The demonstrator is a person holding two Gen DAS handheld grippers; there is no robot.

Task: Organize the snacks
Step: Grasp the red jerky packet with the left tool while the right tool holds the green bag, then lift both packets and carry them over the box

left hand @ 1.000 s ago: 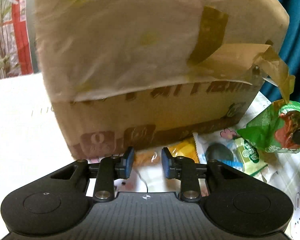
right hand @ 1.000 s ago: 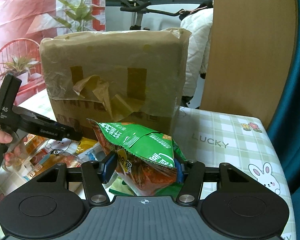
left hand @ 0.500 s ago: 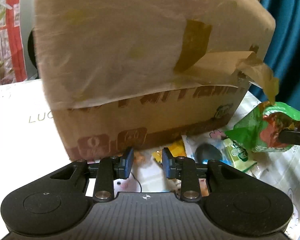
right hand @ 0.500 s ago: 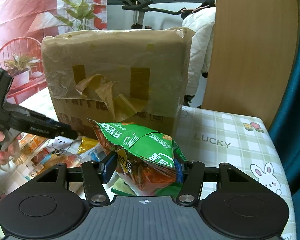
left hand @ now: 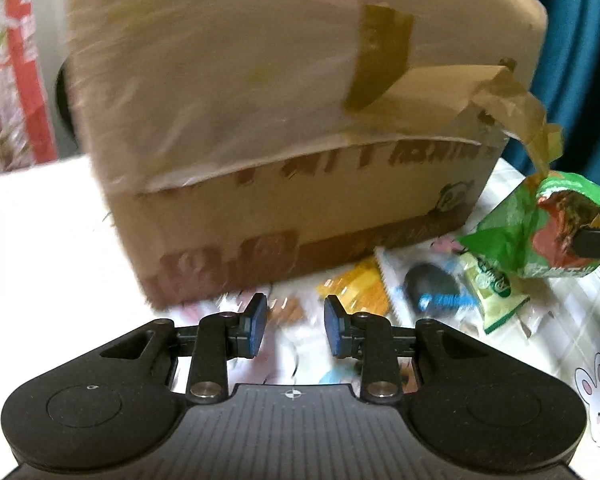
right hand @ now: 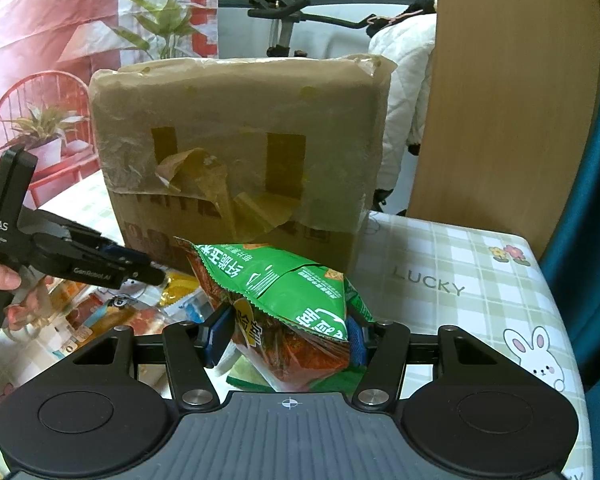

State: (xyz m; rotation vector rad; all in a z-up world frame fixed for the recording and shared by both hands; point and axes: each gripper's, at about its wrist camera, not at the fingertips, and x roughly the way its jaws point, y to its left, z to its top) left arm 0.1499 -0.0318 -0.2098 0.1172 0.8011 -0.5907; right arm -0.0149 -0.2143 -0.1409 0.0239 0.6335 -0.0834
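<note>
A green and red snack bag is held above the table with my right gripper shut on its lower part. In the left wrist view the same bag hangs at the right edge. A taped cardboard box stands upright just behind it. My left gripper is low in front of the box, its jaws a little apart with nothing between them. From the right wrist view the left gripper points at the box's foot, with a hand on its handle.
Loose snack packets lie at the box's foot: a yellow one, a dark one and a pale green one. More packets lie under the left gripper. The checked tablecloth reaches right to a wooden panel.
The left gripper has shifted only slightly in front of the box. The right gripper and the bag have kept still.
</note>
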